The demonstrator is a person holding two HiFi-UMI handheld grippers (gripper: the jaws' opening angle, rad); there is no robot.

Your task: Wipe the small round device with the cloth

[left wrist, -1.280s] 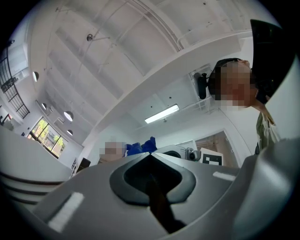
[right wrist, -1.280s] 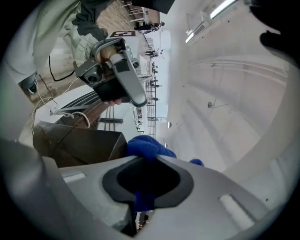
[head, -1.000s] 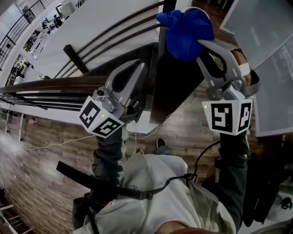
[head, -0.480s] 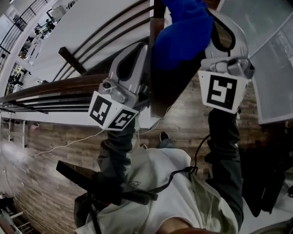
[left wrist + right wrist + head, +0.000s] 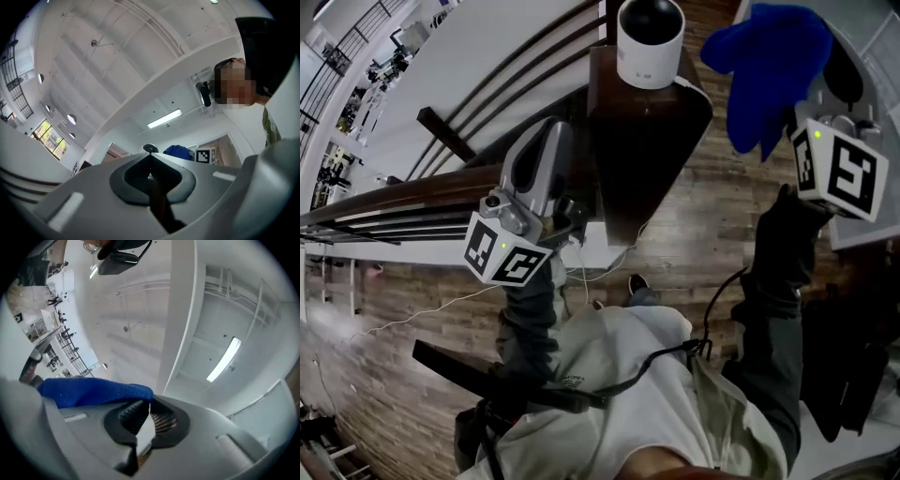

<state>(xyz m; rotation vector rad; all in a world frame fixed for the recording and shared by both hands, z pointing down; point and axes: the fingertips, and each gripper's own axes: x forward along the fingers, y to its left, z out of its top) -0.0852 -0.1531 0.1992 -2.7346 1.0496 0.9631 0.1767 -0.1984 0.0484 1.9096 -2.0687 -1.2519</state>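
Observation:
The small round device (image 5: 650,39), a white cylinder with a black domed top, stands on a dark wooden post (image 5: 642,141) at the top of the head view. The blue cloth (image 5: 769,66) hangs to its right, apart from it, and my right gripper (image 5: 149,401) is shut on the cloth (image 5: 93,391). In the head view the cloth hides the right gripper's jaw tips. My left gripper (image 5: 553,131) is shut and empty, raised beside the post, left of and below the device. Past the left gripper's closed tips (image 5: 150,155) show the device's dome (image 5: 150,148) and the cloth (image 5: 178,151).
Dark curved handrails (image 5: 412,178) run left from the post along a white ledge. A wood-pattern floor (image 5: 412,309) with a thin white cable lies far below. A pale glass panel (image 5: 872,56) stands at the right edge. The person's torso fills the bottom of the head view.
The right gripper has swung right with the cloth, off the device, which now shows uncovered. The left gripper has dropped slightly to the left, still shut.

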